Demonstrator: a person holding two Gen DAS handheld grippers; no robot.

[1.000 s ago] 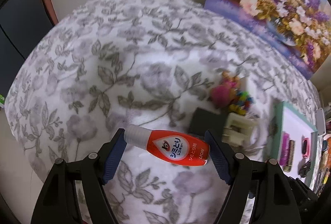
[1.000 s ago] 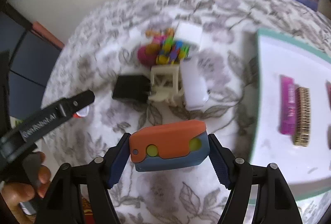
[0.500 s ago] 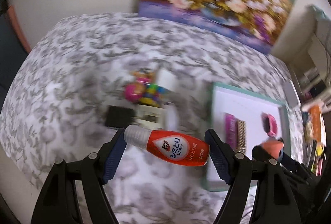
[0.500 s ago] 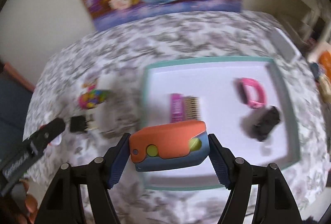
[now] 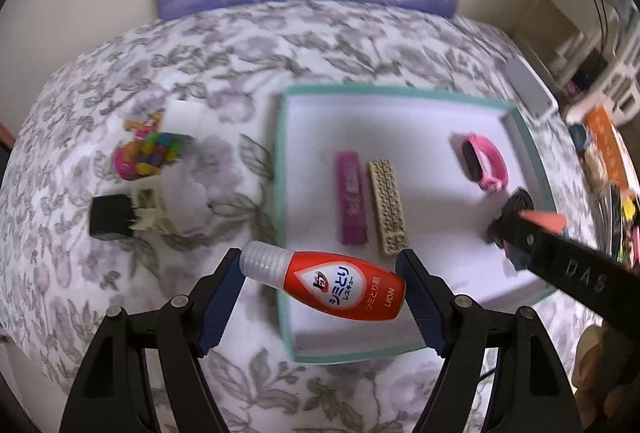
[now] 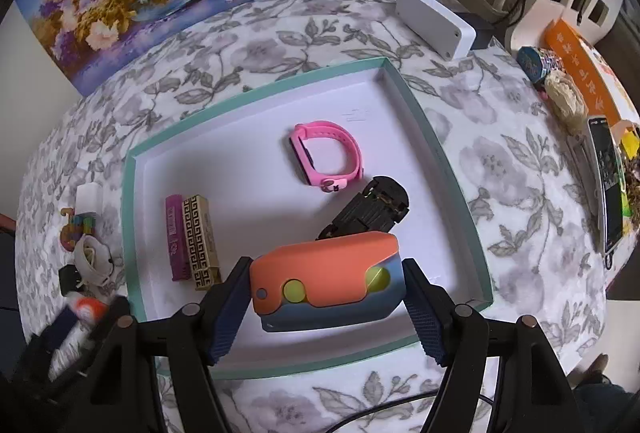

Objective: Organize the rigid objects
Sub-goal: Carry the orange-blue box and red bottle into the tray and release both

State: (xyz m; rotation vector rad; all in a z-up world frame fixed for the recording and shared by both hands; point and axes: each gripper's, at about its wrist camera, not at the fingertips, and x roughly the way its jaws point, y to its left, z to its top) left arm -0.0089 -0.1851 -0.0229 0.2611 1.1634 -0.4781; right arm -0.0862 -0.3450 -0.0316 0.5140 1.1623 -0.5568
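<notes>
Left gripper (image 5: 322,285) clamps red bottle (image 5: 340,289) over tray (image 5: 282,193) edge; right gripper (image 6: 326,293) clamps orange-blue case (image 6: 326,283) above tray interior. Only right view resolves black toy car (image 6: 370,211).

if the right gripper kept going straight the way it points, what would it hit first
Most likely the white floor of the teal-rimmed tray, near the black toy car. The right gripper holds an orange and blue case; depth is unclear.
</notes>
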